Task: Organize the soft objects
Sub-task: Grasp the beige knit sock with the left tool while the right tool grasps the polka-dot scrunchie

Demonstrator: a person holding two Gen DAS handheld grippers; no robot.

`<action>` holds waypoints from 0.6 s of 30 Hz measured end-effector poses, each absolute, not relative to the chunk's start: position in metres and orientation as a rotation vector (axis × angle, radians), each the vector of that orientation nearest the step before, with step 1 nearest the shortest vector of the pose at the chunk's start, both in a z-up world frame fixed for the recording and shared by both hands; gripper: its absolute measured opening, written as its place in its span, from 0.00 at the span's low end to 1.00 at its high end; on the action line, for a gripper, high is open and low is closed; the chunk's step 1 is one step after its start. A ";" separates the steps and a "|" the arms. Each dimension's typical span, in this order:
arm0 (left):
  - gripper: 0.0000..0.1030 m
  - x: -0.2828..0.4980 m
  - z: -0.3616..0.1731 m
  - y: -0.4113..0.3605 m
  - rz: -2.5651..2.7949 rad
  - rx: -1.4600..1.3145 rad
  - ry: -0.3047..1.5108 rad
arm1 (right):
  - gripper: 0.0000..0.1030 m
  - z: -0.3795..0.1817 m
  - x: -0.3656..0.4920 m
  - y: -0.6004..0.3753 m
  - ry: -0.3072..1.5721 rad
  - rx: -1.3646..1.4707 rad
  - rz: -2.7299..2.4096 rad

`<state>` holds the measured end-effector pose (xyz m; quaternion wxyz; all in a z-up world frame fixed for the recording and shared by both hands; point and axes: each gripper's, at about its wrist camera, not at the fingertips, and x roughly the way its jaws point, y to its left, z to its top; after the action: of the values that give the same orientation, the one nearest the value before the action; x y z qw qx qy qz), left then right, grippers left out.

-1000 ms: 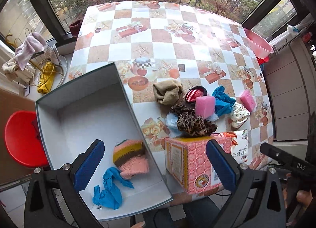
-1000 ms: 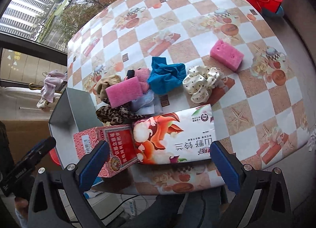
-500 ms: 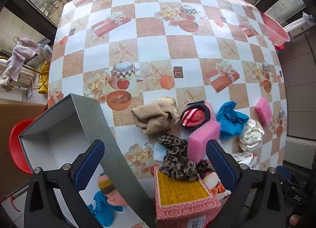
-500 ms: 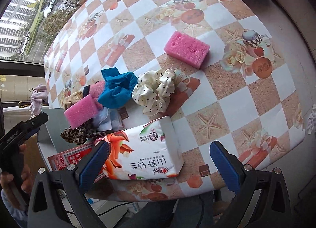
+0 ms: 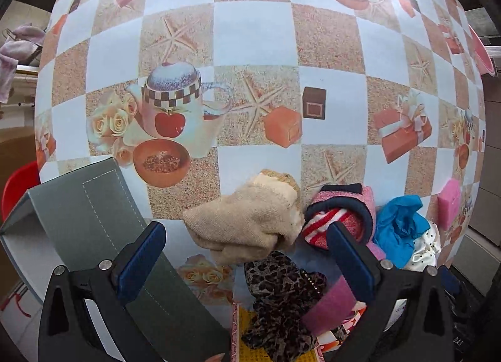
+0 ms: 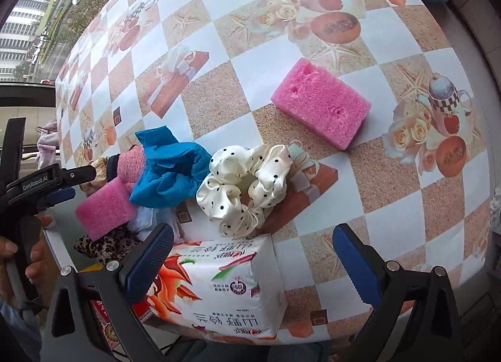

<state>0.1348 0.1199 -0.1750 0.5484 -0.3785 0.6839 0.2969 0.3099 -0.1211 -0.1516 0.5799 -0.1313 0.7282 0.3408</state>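
1. The left gripper (image 5: 247, 257) has dropped closer to the bench (image 5: 256, 33), jaws spread wide over the beige sock (image 5: 244, 221).
2. The right gripper (image 6: 250, 257) hangs open, empty, above the tissue pack (image 6: 219, 286).
3. The cream scrunchie (image 6: 244, 186) lies beside the blue cloth (image 6: 169, 174).

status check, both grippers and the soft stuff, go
Left gripper open over beige sock. Right gripper open, empty, near polka-dot scrunchie. Tissue pack close below it.

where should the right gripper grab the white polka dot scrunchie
Pinch one ruffled side of the scrunchie ring, coming from above with the right gripper. It lies flat with an open centre, so one finger can drop inside and one outside on its clear right side.
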 end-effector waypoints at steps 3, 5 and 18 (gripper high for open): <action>0.99 0.132 -0.187 0.122 0.704 -0.924 1.646 | 0.99 -0.164 0.311 -0.113 1.709 -0.336 0.792; 0.99 0.132 -0.192 0.123 0.709 -0.927 1.658 | 0.99 -0.171 0.311 -0.106 1.708 -0.360 0.795; 0.51 0.146 -0.214 0.122 0.663 -0.931 1.687 | 0.67 -0.197 0.296 -0.072 1.700 -0.482 0.815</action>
<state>0.1457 0.1217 -0.2142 0.5245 -0.3891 0.7048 0.2771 0.2963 -0.0715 -0.1971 0.5630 -0.2049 0.7220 0.3462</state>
